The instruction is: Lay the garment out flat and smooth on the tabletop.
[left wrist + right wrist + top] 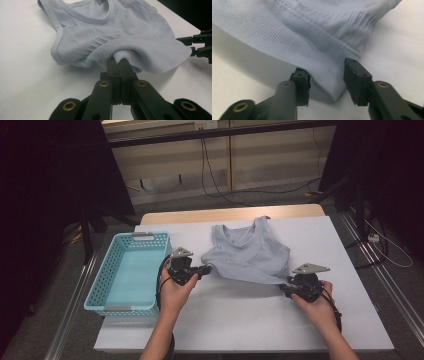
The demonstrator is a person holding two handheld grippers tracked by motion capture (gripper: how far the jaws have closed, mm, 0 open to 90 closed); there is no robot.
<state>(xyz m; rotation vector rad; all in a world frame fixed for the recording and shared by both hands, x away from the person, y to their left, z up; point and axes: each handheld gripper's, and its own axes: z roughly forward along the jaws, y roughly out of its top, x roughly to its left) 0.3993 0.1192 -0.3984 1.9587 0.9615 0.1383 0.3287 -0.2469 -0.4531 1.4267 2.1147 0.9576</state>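
Observation:
A pale grey-blue tank top (pixel 250 252) lies front up on the white table, its neck toward the far edge. My left gripper (pixel 206 269) is shut on the left corner of the ribbed hem and lifts it a little; in the left gripper view the jaws (pixel 120 62) pinch a bunched fold of the top (pixel 112 32). My right gripper (pixel 284 287) is at the hem's right corner. In the right gripper view it (pixel 325 75) stands open, and the corner of the ribbed hem (pixel 299 30) hangs between its two jaws.
A light blue plastic basket (pixel 100 285) with nothing in it stands at the table's left edge, just left of my left hand. The white table surface (pixel 240 320) stretches bare in front of the top. Cables run across the floor beyond the table.

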